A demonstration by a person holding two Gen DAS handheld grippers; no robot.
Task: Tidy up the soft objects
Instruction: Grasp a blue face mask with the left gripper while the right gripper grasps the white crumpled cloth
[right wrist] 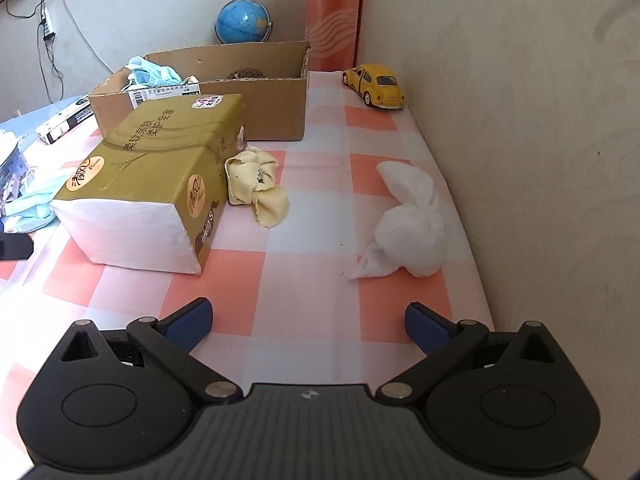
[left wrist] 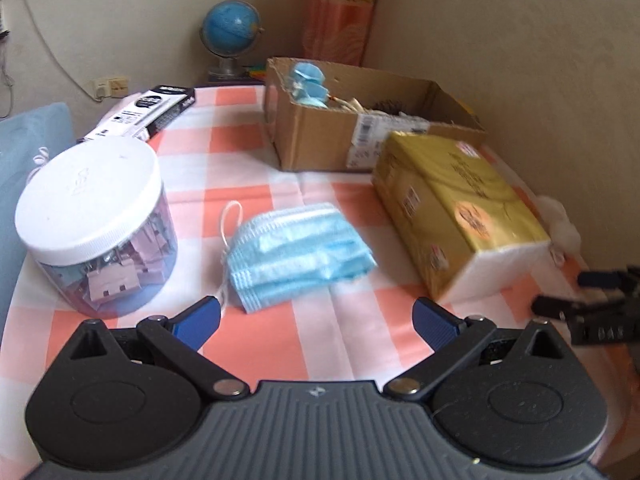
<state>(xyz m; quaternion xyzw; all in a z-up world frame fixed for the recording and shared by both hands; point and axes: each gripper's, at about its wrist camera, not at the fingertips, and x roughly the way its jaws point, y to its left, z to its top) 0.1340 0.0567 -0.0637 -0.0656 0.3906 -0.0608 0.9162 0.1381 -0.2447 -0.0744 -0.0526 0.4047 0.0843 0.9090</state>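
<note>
Blue-padded fingers of both grippers spread wide, grasping nothing.
Left gripper (left wrist: 318, 316): blue mask (left wrist: 298, 258) just ahead between its fingers. Right gripper (right wrist: 308, 322): white cloth (right wrist: 412, 224) ahead-right, yellow cloth (right wrist: 258, 184) ahead-left, cardboard box (right wrist: 256, 108) beyond.

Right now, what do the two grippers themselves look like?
Both match. The left gripper has a ribbed grey centre plate with a small logo, rounded black housings either side, black linkage arms on silver pivot pins, and dark blue ribbed fingers. The right gripper looks the same. No cables or sleeves show.
</note>
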